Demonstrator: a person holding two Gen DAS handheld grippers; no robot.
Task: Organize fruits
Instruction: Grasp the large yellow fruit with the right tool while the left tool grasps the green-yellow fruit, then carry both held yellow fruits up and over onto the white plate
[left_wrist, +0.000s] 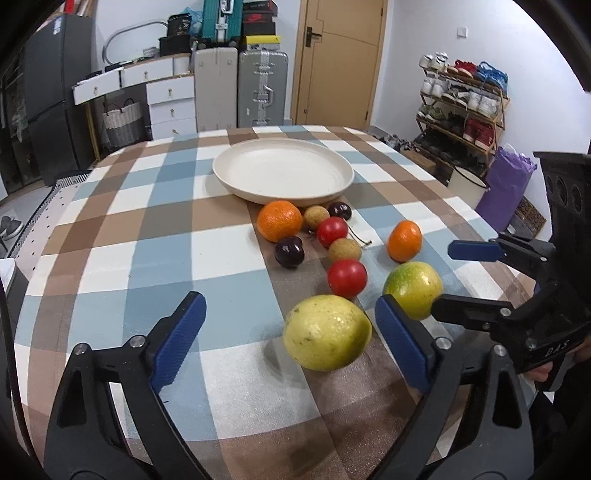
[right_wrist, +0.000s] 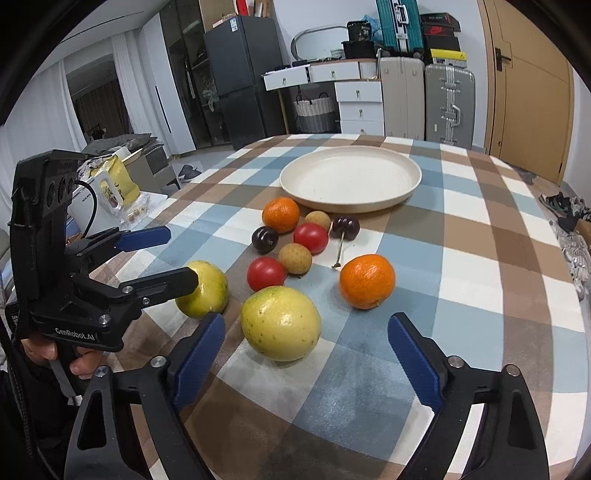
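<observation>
A cream plate (left_wrist: 221, 173) (right_wrist: 288, 181) sits empty at the far side of the checked table. In front of it lie two oranges (left_wrist: 279, 220) (left_wrist: 404, 240), two red tomatoes (left_wrist: 332, 232), two dark cherries (left_wrist: 289, 252) and two brown longans (left_wrist: 344, 250). A yellow fruit (left_wrist: 327, 332) (right_wrist: 203, 290) rests between the wide-apart fingers of my left gripper (left_wrist: 288, 299) (right_wrist: 181, 254), close to the right pad and not squeezed. A green-yellow fruit (left_wrist: 413, 290) (right_wrist: 280, 323) lies between the fingers of my right gripper (right_wrist: 306, 321) (left_wrist: 443, 277), nearer its left pad, untouched.
The table's far edge curves behind the plate. Beyond it stand suitcases (left_wrist: 262, 88), white drawers (left_wrist: 171, 99), a dark fridge (right_wrist: 236, 74) and a shoe rack (left_wrist: 461, 107). A person's hand (right_wrist: 48, 350) grips the left tool.
</observation>
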